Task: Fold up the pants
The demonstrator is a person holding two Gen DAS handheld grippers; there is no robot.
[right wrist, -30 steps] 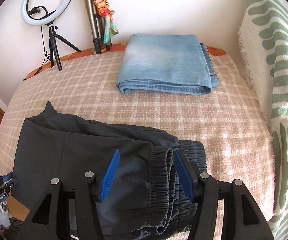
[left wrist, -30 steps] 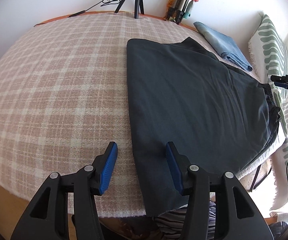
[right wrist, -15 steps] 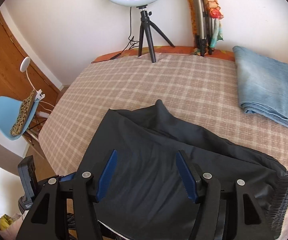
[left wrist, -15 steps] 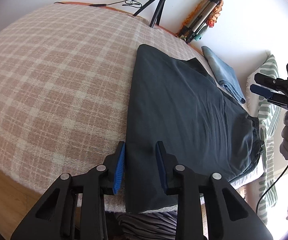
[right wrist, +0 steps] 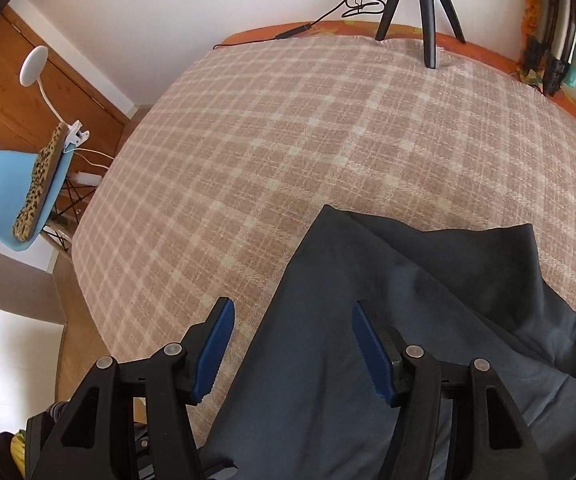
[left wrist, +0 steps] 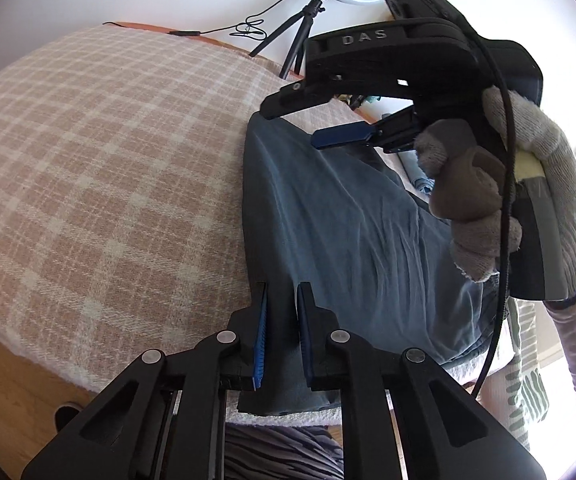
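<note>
Pants (left wrist: 351, 236), dark grey, lie flat on the plaid-covered bench (left wrist: 100, 168). The left gripper (left wrist: 282, 300) has just been closing; its fingers pinch the near edge of the pants. The right gripper (right wrist: 291, 344) hovers with its fingers spread wide, holding nothing. Its body reads "DAS" in the left wrist view.

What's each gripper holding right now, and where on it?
Left gripper has just been closing on the dark pants, pinching the near left edge at the hem end. Right gripper is open above the same edge and holds nothing.
</note>
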